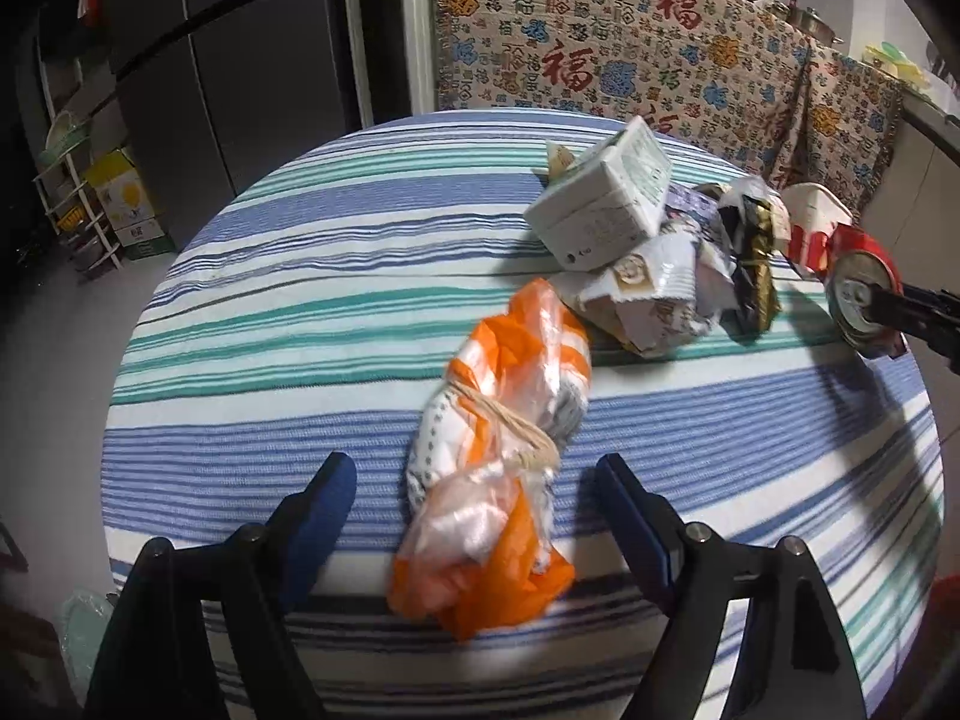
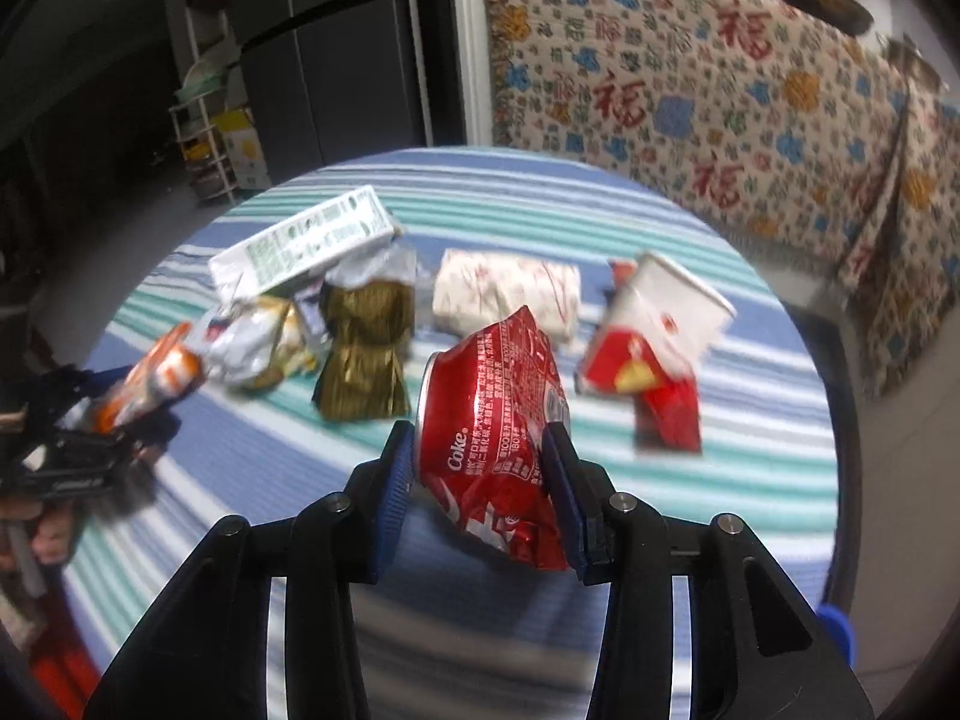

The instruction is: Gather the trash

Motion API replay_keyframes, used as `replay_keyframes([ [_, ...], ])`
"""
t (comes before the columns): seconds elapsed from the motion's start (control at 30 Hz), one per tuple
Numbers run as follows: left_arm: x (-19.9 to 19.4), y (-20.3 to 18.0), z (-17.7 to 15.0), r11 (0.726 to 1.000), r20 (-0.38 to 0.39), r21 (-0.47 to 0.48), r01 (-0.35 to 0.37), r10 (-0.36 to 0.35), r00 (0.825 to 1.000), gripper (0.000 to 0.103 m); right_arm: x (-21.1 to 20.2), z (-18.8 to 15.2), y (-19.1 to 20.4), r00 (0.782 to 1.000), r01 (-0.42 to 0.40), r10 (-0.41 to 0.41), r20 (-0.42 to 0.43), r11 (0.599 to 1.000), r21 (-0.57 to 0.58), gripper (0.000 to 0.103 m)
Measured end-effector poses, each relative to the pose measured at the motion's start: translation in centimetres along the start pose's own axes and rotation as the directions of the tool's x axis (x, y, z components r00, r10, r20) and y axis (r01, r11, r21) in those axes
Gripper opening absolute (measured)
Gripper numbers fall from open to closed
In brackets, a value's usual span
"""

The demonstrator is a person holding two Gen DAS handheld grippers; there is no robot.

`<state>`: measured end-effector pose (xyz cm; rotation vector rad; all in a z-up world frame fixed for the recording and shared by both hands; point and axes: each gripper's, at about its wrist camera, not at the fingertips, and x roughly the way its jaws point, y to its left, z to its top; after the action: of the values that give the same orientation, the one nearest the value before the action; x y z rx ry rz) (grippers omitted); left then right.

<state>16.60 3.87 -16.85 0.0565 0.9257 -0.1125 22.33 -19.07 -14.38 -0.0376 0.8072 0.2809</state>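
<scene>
An orange and white plastic bag bundle (image 1: 501, 456) tied with string lies on the striped round table (image 1: 300, 312) near its front edge. My left gripper (image 1: 474, 474) is open, its fingers on either side of the bundle's middle, not touching it. My right gripper (image 2: 480, 450) is shut on a crushed red Coke can (image 2: 498, 438), held above the table; the can also shows at the right in the left wrist view (image 1: 864, 294). A white carton (image 1: 606, 198), crumpled wrappers (image 1: 654, 294) and a red and white paper cup (image 2: 654, 330) lie on the table.
A gold wrapper (image 2: 366, 354) and a white crumpled packet (image 2: 507, 291) lie mid-table. A patterned cloth (image 1: 630, 42) covers a counter behind the table. A dark fridge (image 1: 240, 60) and a rack (image 1: 78, 192) stand at the left.
</scene>
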Motion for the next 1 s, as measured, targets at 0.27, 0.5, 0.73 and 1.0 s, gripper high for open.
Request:
replay_keyframes([
  [0.27, -1.3, -0.1, 0.4, 0.997, 0.029, -0.009, 0.071, -0.071, 0.997, 0.083, -3.3, -2.0, 0.5, 1.000, 0.021, -0.020, 0.020, 0.999, -0.032, 0.044],
  [0.5, -0.8, -0.1, 0.7, 0.998, 0.012, -0.017, 0.057, -0.057, 0.998, 0.078, -3.6, -2.5, 1.2, 0.999, 0.029, -0.028, 0.020, 0.998, -0.063, 0.044],
  [0.73, -2.4, 0.1, 0.6, 0.998, 0.050, -0.012, 0.054, -0.053, 0.997, 0.043, -3.7, -2.4, 1.4, 1.000, 0.023, -0.022, 0.019, 0.998, -0.064, 0.044],
  [1.0, -4.5, 0.4, 0.4, 0.995, 0.074, -0.054, 0.079, -0.074, 0.994, 0.043, -4.7, -2.4, 0.9, 0.999, -0.009, 0.010, 0.036, 1.000, -0.025, 0.044],
])
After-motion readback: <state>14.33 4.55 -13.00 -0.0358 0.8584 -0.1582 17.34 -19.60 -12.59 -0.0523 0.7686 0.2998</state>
